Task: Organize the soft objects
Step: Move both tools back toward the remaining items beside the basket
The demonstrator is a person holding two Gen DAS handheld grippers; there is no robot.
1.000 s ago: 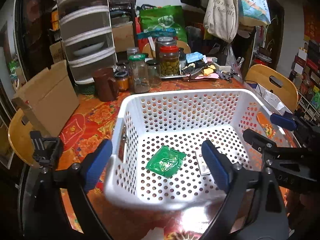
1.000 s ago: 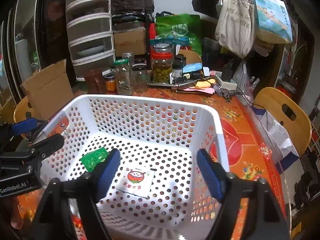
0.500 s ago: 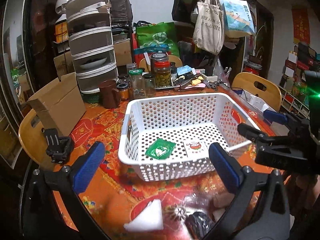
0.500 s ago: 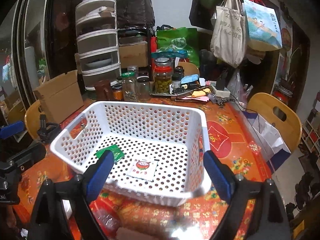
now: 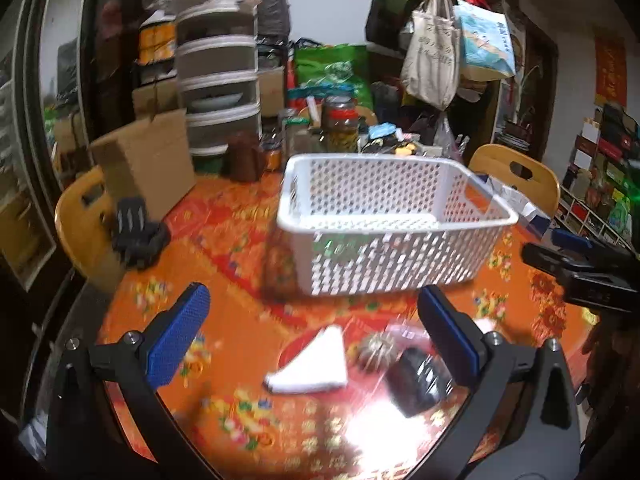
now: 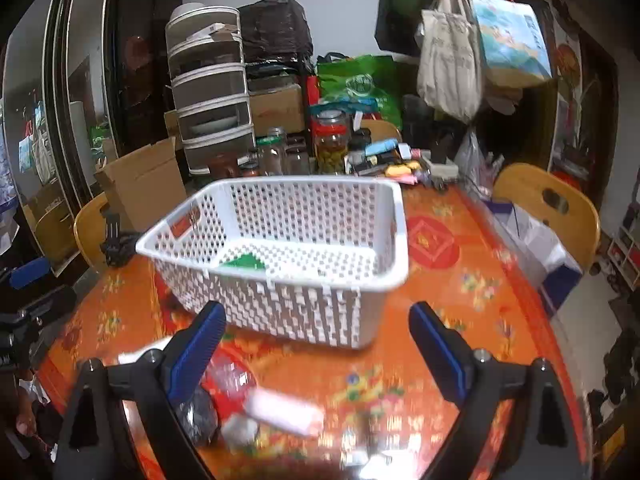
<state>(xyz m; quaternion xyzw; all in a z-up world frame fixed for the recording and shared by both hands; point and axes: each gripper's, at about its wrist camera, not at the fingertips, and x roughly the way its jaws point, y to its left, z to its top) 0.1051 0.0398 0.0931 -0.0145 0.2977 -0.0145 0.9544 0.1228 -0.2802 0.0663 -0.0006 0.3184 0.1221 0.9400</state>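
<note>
Both tongs gape wide and empty. The left tongs (image 5: 316, 322) frame a white folded cloth (image 5: 310, 364), a spiky grey ball (image 5: 376, 354) and a dark wrapped lump (image 5: 416, 380) at the lower centre of the left view. The right tongs (image 6: 316, 346), whose jaws have just been opening, hang over a pale pink packet (image 6: 284, 406) and a dark crinkled bundle (image 6: 198, 412) at the lower left of the right view.

The white basket (image 5: 396, 258) sits mid-frame, with a green packet (image 6: 244, 261) lying on its floor.

Step in hand, as I read it: fetch the next soft piece.
- Pick one item per tongs.
- Close on its middle, not a loose corner.
- Lift clear of the basket rim.

The bench (image 5: 224, 292) has a glossy orange-red floral cover under glare. Jars (image 6: 330, 142), boxes and hanging bags crowd the upper frame; yellow chairs (image 6: 548, 200) stand at the sides.
</note>
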